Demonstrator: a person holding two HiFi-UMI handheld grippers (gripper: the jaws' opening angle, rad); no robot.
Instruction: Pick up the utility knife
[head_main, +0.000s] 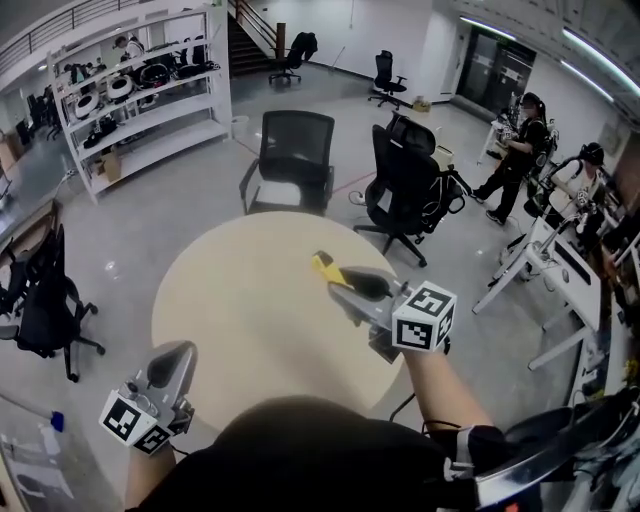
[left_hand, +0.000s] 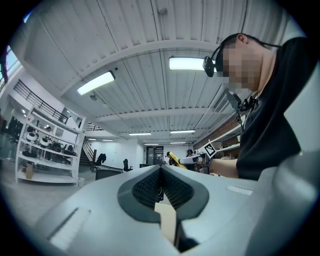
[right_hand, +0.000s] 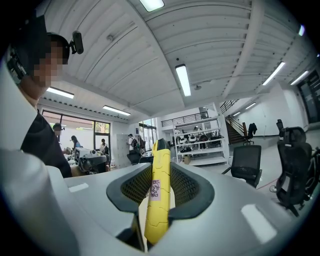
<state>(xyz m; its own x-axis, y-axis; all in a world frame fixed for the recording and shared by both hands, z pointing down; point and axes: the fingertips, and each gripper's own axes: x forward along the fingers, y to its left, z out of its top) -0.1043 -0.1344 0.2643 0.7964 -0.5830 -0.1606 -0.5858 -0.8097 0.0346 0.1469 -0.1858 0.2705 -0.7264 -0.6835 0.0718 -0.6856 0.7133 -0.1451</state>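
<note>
The yellow utility knife (right_hand: 157, 197) stands clamped between the dark pads of my right gripper (right_hand: 161, 192), its tip sticking out past the jaws. In the head view the right gripper (head_main: 352, 290) hangs above the right part of the round beige table (head_main: 250, 320), with the yellow utility knife (head_main: 324, 267) pointing away from me. My left gripper (head_main: 165, 368) is off the table's near left edge; in the left gripper view its jaws (left_hand: 161, 187) are pressed together with nothing between them. From there the utility knife (left_hand: 173, 159) shows far off to the right.
Two black office chairs (head_main: 290, 160) stand behind the table. White shelving (head_main: 140, 90) with gear lines the back left wall. People stand by desks (head_main: 560, 260) at the right. Another black chair (head_main: 40, 300) is at the left.
</note>
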